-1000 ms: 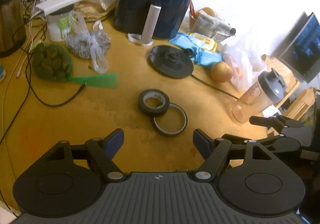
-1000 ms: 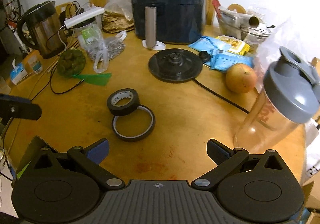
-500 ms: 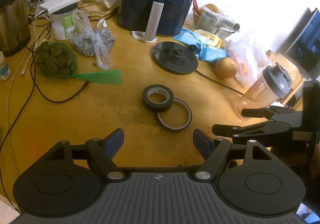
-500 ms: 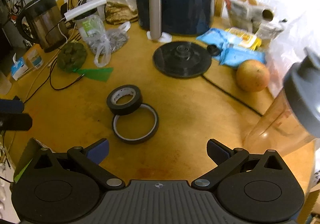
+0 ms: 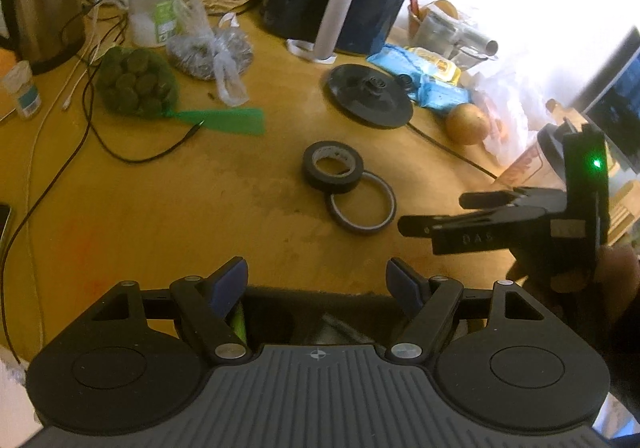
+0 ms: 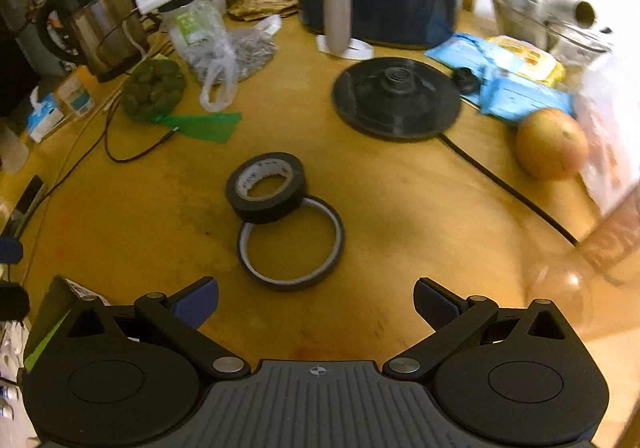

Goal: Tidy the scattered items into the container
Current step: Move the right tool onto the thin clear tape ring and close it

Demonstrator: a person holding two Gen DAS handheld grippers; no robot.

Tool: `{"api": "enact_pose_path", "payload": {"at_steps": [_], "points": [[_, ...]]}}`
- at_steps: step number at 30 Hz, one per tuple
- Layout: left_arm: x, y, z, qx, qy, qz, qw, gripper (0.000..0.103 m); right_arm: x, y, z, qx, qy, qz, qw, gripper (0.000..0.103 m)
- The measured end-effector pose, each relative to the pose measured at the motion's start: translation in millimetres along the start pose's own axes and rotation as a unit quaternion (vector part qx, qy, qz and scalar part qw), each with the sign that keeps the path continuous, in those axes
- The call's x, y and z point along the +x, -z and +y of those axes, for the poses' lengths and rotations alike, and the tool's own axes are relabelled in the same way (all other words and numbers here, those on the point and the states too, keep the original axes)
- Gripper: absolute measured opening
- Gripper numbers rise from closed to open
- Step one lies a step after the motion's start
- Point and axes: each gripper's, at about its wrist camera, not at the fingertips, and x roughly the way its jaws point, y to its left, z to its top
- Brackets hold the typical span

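Two tape rolls, a black tape roll (image 6: 266, 187) overlapping a thin ring (image 6: 291, 244), lie mid-worktop (image 6: 420, 208) ahead of our right gripper (image 6: 316, 302) and left gripper (image 5: 318, 280), both fingers spread, empty.

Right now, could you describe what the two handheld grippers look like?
Both are matte black. The left gripper and right gripper have blue-padded fingers, round side discs and a ribbed grey plate with a crosshair mark. From the side, the right one shows a green light.
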Motion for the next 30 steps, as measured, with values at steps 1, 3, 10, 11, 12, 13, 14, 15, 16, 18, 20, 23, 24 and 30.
{"api": "enact_pose_path", "payload": {"at_steps": [1, 3, 10, 11, 12, 13, 14, 15, 16, 18, 20, 23, 24, 30], "points": [[-0.3, 1.4, 1.0, -0.003, -0.001, 0.001, 1.0000, 0.076, 3.3, -1.9, 1.3, -0.003, -0.001, 0.003, 1.000, 0.103], [-1.6, 3.9, 4.1, -0.011, -0.004, 0.001, 0.9999, 0.076, 8.4, -4.9, 3.5, -0.009, -0.003, 0.006, 1.000, 0.103], [-7.4, 12.0, 17.0, -0.041, -0.017, 0.002, 0.9990, 0.076, 32.5, -16.3, 10.6, -0.019, -0.014, 0.018, 1.000, 0.103], [-8.3, 13.4, 18.9, -0.046, -0.019, 0.002, 0.9988, 0.076, 36.8, -18.3, 11.9, -0.021, -0.016, 0.020, 0.999, 0.103], [-9.2, 14.7, 21.5, -0.051, -0.021, 0.003, 0.9985, 0.076, 40.7, -19.6, 12.8, -0.023, -0.015, 0.022, 0.999, 0.103], [-10.0, 16.0, 23.7, -0.055, -0.022, 0.003, 0.9982, 0.076, 44.9, -21.3, 13.9, -0.026, -0.014, 0.024, 0.999, 0.103], [-10.8, 17.2, 25.8, -0.059, -0.024, 0.003, 0.9979, 0.076, 49.0, -22.8, 15.1, -0.029, -0.015, 0.027, 0.999, 0.103], [-11.5, 18.1, 28.0, -0.064, -0.026, 0.003, 0.9976, 0.076, 53.4, -24.2, 16.1, -0.031, -0.017, 0.030, 0.999, 0.103], [-12.4, 19.1, 30.0, -0.068, -0.028, 0.002, 0.9973, 0.076, 58.0, -25.5, 17.1, -0.034, -0.016, 0.033, 0.999, 0.103], [-14.3, 20.8, 33.7, -0.075, -0.031, 0.000, 0.9967, 0.076, 66.8, -27.6, 19.2, -0.038, -0.013, 0.040, 0.998, 0.103], [-15.5, 22.2, 36.8, -0.080, -0.034, -0.001, 0.9962, 0.076, 74.2, -29.4, 19.7, -0.039, -0.009, 0.045, 0.998, 0.103], [-17.4, 24.1, 41.0, -0.088, -0.037, -0.001, 0.9954, 0.076, 84.2, -31.5, 20.2, -0.036, -0.005, 0.054, 0.998, 0.103], [-18.1, 24.5, 42.3, -0.090, -0.038, -0.001, 0.9952, 0.076, 86.9, -31.9, 20.4, -0.035, -0.003, 0.055, 0.998, 0.103], [-19.9, 24.8, 46.2, -0.094, -0.040, -0.003, 0.9948, 0.076, 97.1, -33.3, 20.9, -0.032, 0.022, 0.068, 0.997, 0.103]]}}
